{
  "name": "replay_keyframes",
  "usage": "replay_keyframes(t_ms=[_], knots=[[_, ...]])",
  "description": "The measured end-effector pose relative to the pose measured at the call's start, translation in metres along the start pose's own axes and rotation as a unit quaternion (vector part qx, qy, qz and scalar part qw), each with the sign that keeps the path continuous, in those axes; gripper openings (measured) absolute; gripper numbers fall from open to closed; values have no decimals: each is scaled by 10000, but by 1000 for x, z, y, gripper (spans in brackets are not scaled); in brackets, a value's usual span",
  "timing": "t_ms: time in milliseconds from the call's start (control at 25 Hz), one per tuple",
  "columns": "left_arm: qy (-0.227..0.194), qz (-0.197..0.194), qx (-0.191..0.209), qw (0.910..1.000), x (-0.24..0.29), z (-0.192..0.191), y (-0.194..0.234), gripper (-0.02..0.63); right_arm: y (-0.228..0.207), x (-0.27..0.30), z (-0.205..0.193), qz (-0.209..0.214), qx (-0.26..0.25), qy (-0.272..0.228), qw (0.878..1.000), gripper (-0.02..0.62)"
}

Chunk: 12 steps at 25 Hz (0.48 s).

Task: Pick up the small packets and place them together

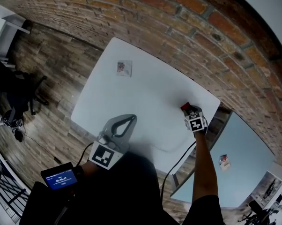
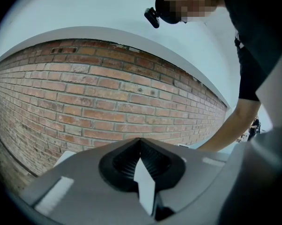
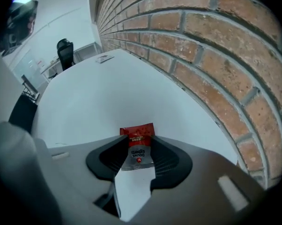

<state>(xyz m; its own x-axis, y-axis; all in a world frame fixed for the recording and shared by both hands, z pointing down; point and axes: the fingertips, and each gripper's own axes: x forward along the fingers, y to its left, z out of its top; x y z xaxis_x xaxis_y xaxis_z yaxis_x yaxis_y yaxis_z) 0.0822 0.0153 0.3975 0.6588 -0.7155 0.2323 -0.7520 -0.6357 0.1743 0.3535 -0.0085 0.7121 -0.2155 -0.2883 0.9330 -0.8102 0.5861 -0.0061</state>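
A small red-and-silver packet (image 3: 137, 150) lies flat between the jaws of my right gripper (image 3: 137, 137), whose pads touch both of its side edges; its red end sticks out past the tips. In the head view this gripper (image 1: 187, 108) and its packet (image 1: 184, 106) are at the white table's (image 1: 145, 97) right side, near the brick wall. A second packet (image 1: 123, 68) lies at the table's far left. My left gripper (image 1: 132, 118) hovers by the near edge, jaws meeting at the tips (image 2: 140, 140) with nothing between them.
A brick wall (image 1: 188, 27) runs along the table's far side. A lower grey-blue table (image 1: 244, 168) at the right carries another packet (image 1: 224, 161). A black chair (image 1: 14, 95) stands on the wood floor at the left. A cable (image 1: 178, 161) trails from the right gripper.
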Motion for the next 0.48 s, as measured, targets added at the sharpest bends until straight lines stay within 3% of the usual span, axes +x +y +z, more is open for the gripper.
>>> replay_keyframes(t_ms=[120,200,320,480], knots=[[-2,42,-49,10000,0,0,2,0,4,-3,-2,71,-506,23,9987,150],[-24,60,-71,10000,1,1,1,0,4,-9,1,11,-463,-116,9989,152],[-38,28,-65,10000,3,2,-1,0,-8,-21,7,-208,470,-503,9974,167],[-44,-29,-72,10000,6,0,-4,0,-12,-24,-3,-407,1800,-714,9802,167]])
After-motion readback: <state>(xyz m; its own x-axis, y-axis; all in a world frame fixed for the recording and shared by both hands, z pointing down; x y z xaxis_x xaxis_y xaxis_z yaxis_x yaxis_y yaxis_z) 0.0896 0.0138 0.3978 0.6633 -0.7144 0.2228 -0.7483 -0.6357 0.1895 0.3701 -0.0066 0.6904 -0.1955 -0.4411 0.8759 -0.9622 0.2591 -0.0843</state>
